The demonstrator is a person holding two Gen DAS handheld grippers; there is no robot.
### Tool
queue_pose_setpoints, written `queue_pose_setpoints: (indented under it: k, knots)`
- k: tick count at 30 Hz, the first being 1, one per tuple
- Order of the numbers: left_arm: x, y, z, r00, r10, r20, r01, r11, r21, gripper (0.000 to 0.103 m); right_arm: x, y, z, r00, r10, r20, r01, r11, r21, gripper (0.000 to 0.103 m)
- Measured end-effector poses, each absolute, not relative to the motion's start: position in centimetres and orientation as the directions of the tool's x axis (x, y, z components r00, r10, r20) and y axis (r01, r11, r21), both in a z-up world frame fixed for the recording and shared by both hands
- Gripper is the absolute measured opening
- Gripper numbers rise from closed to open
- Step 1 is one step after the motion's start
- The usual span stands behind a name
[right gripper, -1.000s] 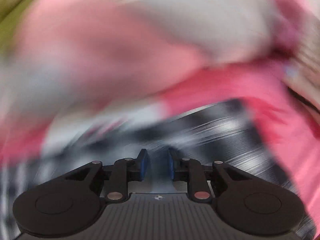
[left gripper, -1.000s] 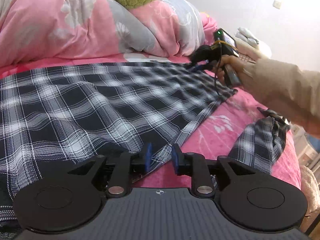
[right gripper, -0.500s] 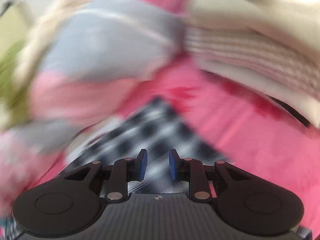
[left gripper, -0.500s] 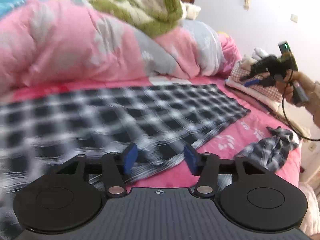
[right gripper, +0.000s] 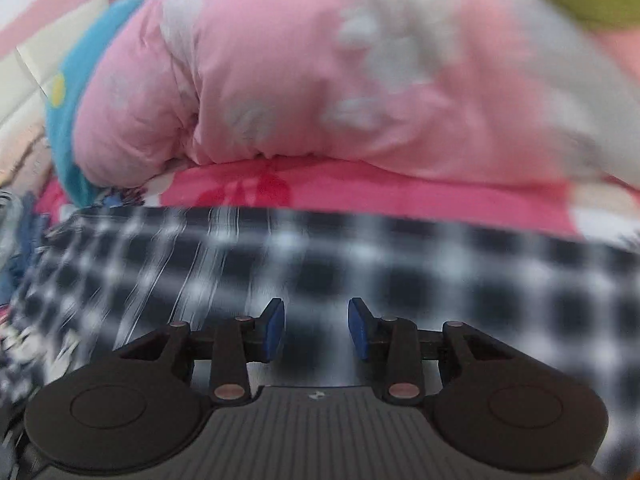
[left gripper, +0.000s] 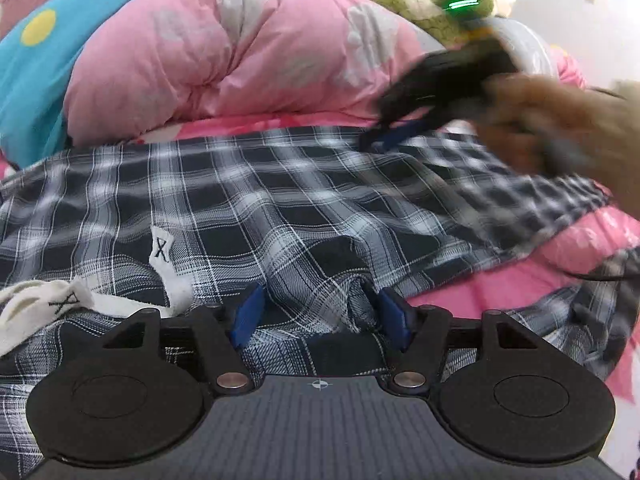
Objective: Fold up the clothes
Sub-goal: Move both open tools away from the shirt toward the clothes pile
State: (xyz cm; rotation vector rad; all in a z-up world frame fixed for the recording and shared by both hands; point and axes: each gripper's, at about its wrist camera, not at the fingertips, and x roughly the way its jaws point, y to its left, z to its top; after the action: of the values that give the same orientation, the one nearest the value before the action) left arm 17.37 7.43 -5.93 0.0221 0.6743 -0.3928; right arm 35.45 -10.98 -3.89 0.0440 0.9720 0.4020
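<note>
Two grippers are working over a black-and-white plaid garment (left gripper: 280,200) that is lying spread across the pink bed (left gripper: 600,236). The left gripper (left gripper: 320,316) is sitting low over the near edge, its jaws having just been opening; a raised fold of the plaid is standing between the blue pads, which are not pressing on it. A white label (left gripper: 162,248) is showing on the cloth just to its left. The right gripper (right gripper: 316,330) is hovering above the far part of the garment, blurred, jaws parted and just been widening, nothing gripped. In the left wrist view it is appearing as a dark smear with the person's hand (left gripper: 532,128). A pink quilt (left gripper: 224,52) is piling up beyond.
</note>
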Motion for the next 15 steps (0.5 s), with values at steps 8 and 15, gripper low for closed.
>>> queue_pose_setpoints:
  k: [8,15]
  knots:
    - [16.7,7.7,-6.0,0.708,-0.366,-0.604,0.366,0.922,-0.129,0.066,43.1,-11.4,-4.1,0.616,0.196,-0.763,-0.107,0.980,0.166,0.038]
    - [16.2,8.0,-5.0,0.771,-0.354,-0.529,0.357,0.929,-0.102,0.066,25.5,-20.0,3.4,0.683,0.351,-0.640,-0.161,0.927,0.338,0.042]
